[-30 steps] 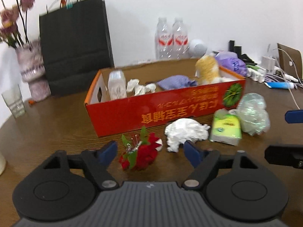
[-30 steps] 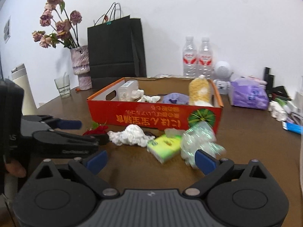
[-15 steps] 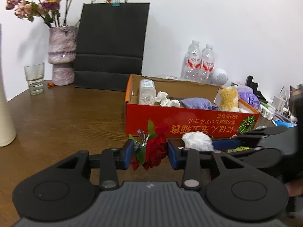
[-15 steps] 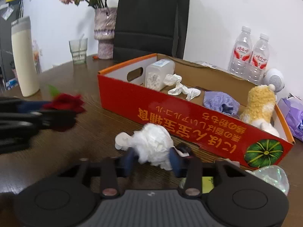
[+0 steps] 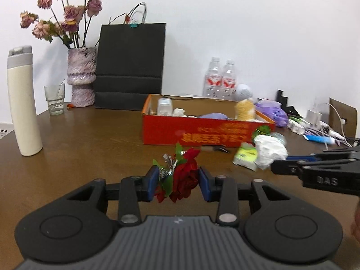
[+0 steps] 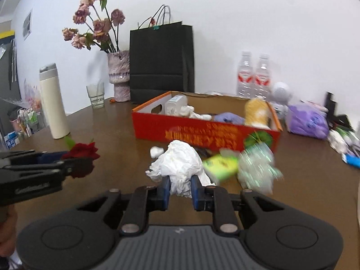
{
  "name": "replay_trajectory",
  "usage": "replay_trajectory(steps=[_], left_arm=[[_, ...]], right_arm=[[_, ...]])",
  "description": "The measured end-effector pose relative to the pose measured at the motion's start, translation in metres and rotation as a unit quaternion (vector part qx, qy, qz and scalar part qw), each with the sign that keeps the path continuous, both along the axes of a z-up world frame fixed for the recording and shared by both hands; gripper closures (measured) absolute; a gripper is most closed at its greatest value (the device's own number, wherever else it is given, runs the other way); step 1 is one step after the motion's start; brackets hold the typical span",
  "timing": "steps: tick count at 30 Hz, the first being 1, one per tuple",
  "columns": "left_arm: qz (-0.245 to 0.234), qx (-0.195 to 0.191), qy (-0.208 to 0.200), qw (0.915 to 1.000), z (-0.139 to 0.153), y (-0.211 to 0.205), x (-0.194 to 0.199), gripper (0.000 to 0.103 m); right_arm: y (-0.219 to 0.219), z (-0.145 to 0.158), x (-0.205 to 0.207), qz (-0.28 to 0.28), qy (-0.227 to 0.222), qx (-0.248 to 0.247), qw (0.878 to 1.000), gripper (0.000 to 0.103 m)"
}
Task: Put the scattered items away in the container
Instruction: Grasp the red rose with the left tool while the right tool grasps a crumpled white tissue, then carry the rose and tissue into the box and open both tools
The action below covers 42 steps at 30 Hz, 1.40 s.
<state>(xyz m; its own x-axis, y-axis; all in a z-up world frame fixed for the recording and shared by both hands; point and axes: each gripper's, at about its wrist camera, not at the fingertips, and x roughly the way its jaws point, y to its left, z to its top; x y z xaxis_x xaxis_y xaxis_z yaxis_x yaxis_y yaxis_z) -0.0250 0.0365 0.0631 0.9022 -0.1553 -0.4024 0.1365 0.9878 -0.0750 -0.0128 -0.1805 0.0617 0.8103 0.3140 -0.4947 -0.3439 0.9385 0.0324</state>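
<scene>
1. Left wrist view: the left gripper (image 5: 176,185) is clenched on a red rose (image 5: 183,180), lifted clear of the table (image 5: 90,139).
2. The right gripper (image 6: 179,190) pinches a crumpled white tissue (image 6: 180,166), its jaws closing further on it.
3. Both loads sit short of the orange box (image 6: 202,132); the carry-over step is in hand.
4. Next, I judge, each must clear the near wall before release.
5. A green packet (image 6: 221,165) and clear wrapper (image 6: 256,168) lie on the brown wood, near the box.
</scene>
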Motion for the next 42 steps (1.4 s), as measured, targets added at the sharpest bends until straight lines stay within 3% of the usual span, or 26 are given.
replay_trajectory(steps=[10, 20, 27, 31, 35, 38, 42], left_arm=[[-0.016, -0.021, -0.012, 0.9996, -0.010, -0.033, -0.063, 0.064], [-0.018, -0.005, -0.026, 0.9995, -0.004, -0.043, -0.089, 0.064], [-0.015, -0.010, -0.023, 0.9996, -0.001, -0.039, -0.080, 0.064], [-0.028, -0.033, -0.042, 0.9982, 0.026, -0.025, -0.042, 0.064], [-0.033, -0.010, -0.045, 0.9984, 0.072, -0.013, 0.045, 0.064], [-0.038, -0.012, 0.009, 0.9992, 0.095, -0.007, 0.141, 0.064], [-0.025, 0.026, 0.090, 0.9953, 0.083, -0.011, 0.249, 0.064]], right_arm=[[-0.019, -0.013, -0.079, -0.015, -0.005, 0.019, 1.000, 0.085], [-0.020, -0.008, -0.099, -0.005, -0.023, 0.028, 0.999, 0.085], [-0.025, -0.007, -0.093, -0.009, -0.019, 0.038, 0.999, 0.085], [-0.030, 0.016, -0.064, 0.009, -0.029, 0.066, 0.997, 0.085], [-0.030, 0.061, 0.004, 0.024, -0.047, 0.075, 0.996, 0.085], [-0.017, 0.097, 0.084, 0.032, -0.038, 0.069, 0.996, 0.085], [0.012, 0.106, 0.202, 0.043, 0.046, 0.045, 0.997, 0.085]])
